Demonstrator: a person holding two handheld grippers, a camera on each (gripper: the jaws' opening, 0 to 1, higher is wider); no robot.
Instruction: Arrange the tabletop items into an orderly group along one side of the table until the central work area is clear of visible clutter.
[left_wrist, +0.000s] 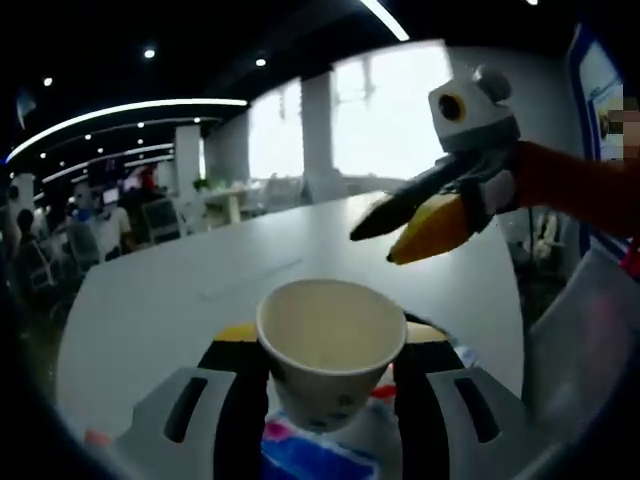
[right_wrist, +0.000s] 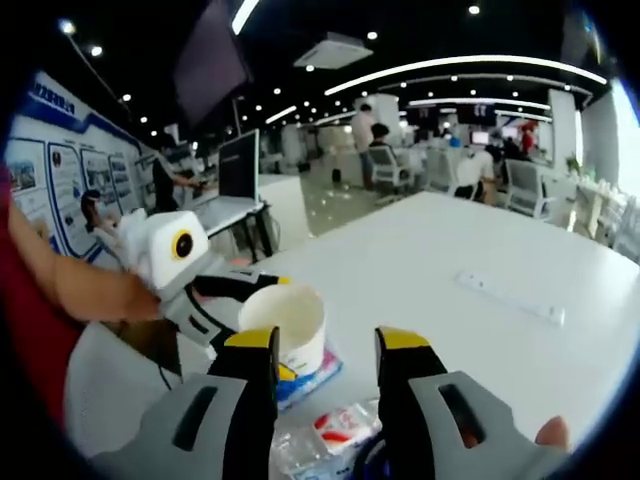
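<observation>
White counter (left_wrist: 200, 290) in office; left tool (left_wrist: 330, 375) pinches paper cup (left_wrist: 330, 350) at lower centre. Right tool (right_wrist: 325, 365) spread, gripping nothing, snack packets (right_wrist: 330, 425) below.

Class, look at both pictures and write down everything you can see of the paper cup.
The cup is white paper, tapering toward its base, with small blue marks low on its wall. It stands upright, open and empty inside as far as shows. The left tool grips it between black, yellow-tipped jaws. In the right gripper view the cup sits above a blue-and-white packet on the white table; whether it touches the packet is unclear.
</observation>
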